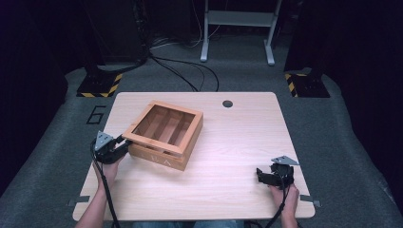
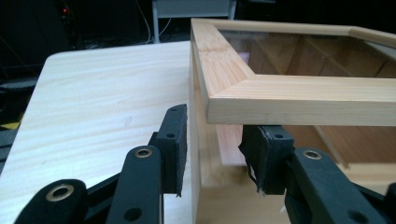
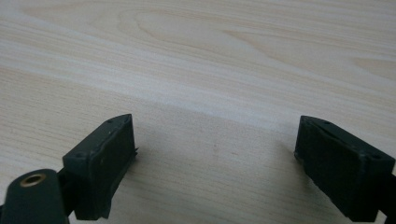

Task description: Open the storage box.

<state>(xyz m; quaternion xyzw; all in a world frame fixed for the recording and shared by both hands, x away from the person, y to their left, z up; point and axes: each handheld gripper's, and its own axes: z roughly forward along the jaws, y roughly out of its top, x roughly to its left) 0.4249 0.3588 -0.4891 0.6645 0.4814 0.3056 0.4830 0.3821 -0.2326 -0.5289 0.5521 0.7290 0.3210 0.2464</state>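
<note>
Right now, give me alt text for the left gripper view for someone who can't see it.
The left hand-held gripper straddles the near corner wall of a wooden box, one black jaw outside and one inside, just under the box's glass-paned framed lid. The light wood table stretches away to the left, with dark floor and cables beyond.

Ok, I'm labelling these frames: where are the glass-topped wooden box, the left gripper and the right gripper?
Glass-topped wooden box [image 1: 159,158]: high view, front wall.
Left gripper [image 1: 122,141]: high view, between its fingers at the box's corner.
Right gripper [image 3: 215,154]: right gripper view, gap between its fingers.
</note>
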